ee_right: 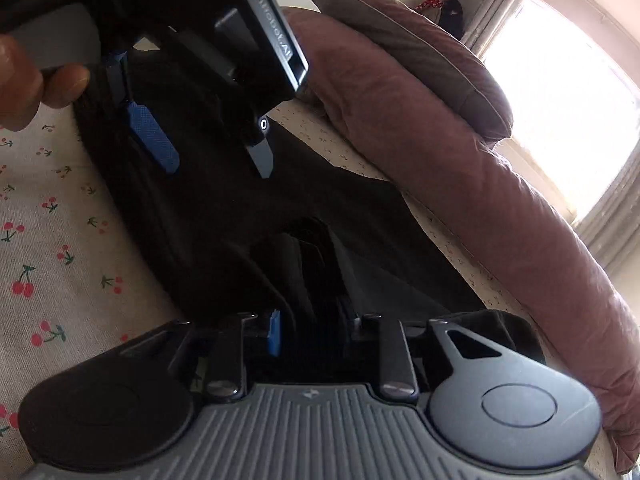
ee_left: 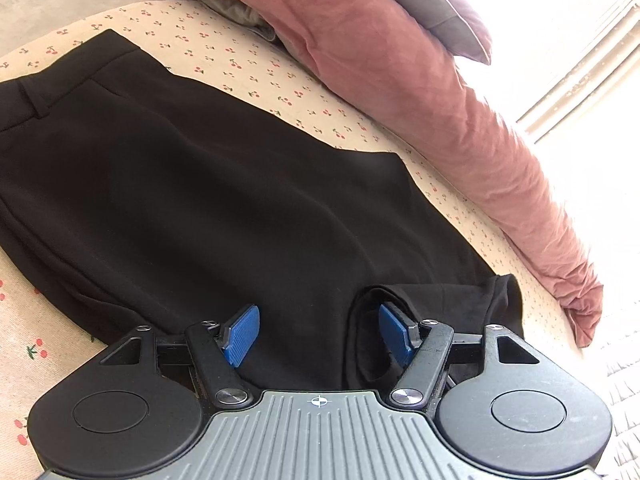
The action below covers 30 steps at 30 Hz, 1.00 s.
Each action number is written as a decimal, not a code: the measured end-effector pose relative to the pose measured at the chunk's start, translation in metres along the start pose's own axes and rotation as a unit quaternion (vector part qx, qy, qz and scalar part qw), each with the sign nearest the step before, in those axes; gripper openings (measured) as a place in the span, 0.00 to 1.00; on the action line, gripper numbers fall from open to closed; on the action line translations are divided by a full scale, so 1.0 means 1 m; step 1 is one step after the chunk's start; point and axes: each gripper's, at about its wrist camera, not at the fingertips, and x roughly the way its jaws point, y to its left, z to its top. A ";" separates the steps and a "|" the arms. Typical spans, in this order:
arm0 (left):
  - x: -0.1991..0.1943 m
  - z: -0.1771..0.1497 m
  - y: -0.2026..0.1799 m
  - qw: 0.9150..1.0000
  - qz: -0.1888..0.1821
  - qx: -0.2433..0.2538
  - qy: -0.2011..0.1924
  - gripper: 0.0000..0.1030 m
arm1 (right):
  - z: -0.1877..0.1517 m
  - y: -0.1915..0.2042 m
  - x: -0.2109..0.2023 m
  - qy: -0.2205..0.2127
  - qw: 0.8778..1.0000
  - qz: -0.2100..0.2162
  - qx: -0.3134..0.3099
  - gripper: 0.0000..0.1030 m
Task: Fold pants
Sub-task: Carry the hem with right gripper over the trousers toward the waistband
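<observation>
While black pants (ee_left: 208, 184) are spread flat on the cherry-print sheet (ee_left: 248, 68), beside a pink duvet (ee_left: 400, 60), L gripper (ee_left: 319, 334) is held wide over their near edge; R gripper (ee_right: 312, 328) is clamped on bunched pants fabric.

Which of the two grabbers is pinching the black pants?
The right gripper: its fingers are closed on a bunched fold of the black pants. The left gripper is wide open, its blue pads apart over the fabric.
</observation>
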 end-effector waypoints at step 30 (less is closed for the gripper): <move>0.010 0.009 0.010 1.000 -0.012 -0.004 0.018 0.65 | 0.005 -0.215 0.058 -0.017 0.778 0.214 0.591 0.71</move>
